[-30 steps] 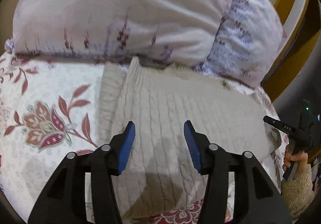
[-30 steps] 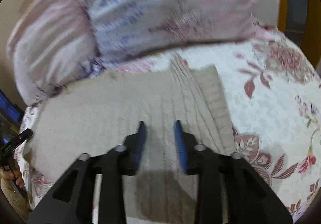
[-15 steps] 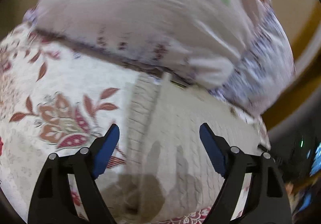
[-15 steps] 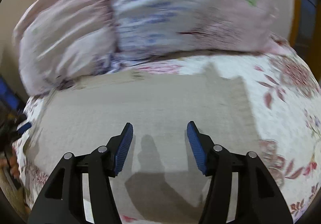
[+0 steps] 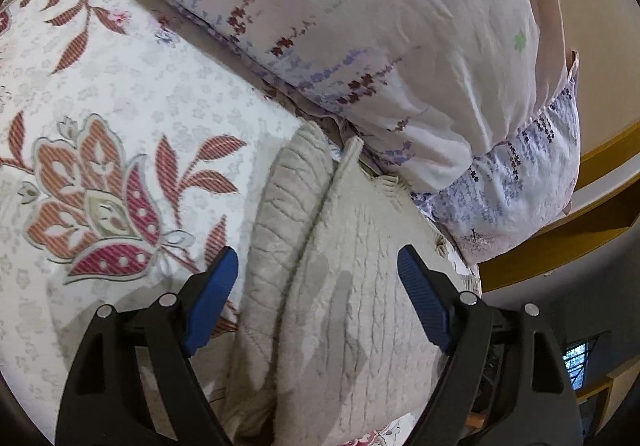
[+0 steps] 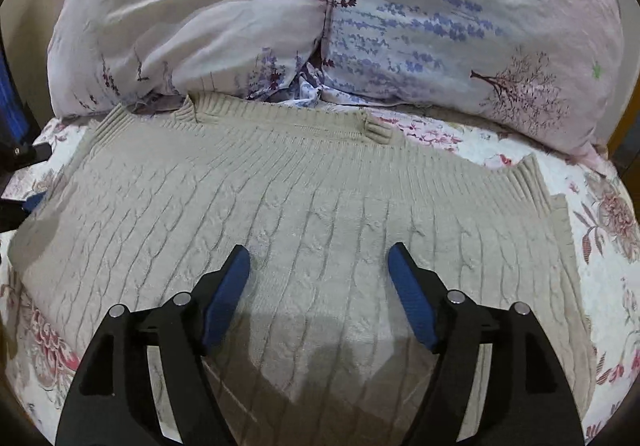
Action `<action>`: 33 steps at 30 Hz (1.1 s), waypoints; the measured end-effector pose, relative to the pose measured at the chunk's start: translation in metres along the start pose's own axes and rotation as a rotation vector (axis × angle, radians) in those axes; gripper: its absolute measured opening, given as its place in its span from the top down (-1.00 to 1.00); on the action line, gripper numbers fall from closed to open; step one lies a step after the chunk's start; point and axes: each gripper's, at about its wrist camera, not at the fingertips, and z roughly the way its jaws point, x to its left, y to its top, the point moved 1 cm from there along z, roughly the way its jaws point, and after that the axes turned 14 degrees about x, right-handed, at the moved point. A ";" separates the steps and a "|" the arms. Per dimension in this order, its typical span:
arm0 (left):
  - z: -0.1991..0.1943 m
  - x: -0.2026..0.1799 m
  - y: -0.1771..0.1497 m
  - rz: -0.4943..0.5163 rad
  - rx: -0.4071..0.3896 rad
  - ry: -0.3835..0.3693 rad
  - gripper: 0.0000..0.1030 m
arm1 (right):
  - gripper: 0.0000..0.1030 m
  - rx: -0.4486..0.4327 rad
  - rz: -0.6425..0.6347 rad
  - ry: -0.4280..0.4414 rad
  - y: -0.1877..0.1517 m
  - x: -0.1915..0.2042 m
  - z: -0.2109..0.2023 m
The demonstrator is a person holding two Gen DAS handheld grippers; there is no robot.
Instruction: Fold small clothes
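Note:
A beige cable-knit sweater [image 5: 340, 306] lies flat on the floral bedspread [image 5: 120, 106], its ribbed edge near the pillows. A narrower knit strip [image 5: 280, 214] runs along its left side. My left gripper [image 5: 316, 252] hangs open over that side: one pad is above the bedspread, the other above the knit, and nothing is gripped. In the right wrist view the sweater [image 6: 280, 186] spreads wide. My right gripper [image 6: 319, 249] hovers over its middle with jaws opening and only flat fabric below them.
Two large floral pillows [image 6: 200, 6] [image 6: 460, 26] stand behind the sweater, almost touching its far edge. A wooden bed frame [image 5: 580, 226] runs past the right side. Bedspread [image 6: 608, 266] shows to the right of the sweater.
Both grippers have opened wider and rolled. The left one slid toward the sweater's left edge; the right one moved across to the sweater's middle. The sweater lies as before.

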 end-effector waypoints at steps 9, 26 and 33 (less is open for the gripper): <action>0.010 -0.008 -0.004 0.011 0.019 -0.005 -0.29 | -0.46 -0.005 0.005 0.026 0.000 -0.004 0.002; 0.008 -0.042 -0.003 0.047 0.042 -0.117 0.64 | -0.47 -0.008 0.011 0.023 -0.002 -0.002 0.000; 0.012 -0.108 -0.004 0.148 0.018 -0.227 0.66 | -0.47 -0.031 0.060 0.154 -0.005 -0.020 -0.015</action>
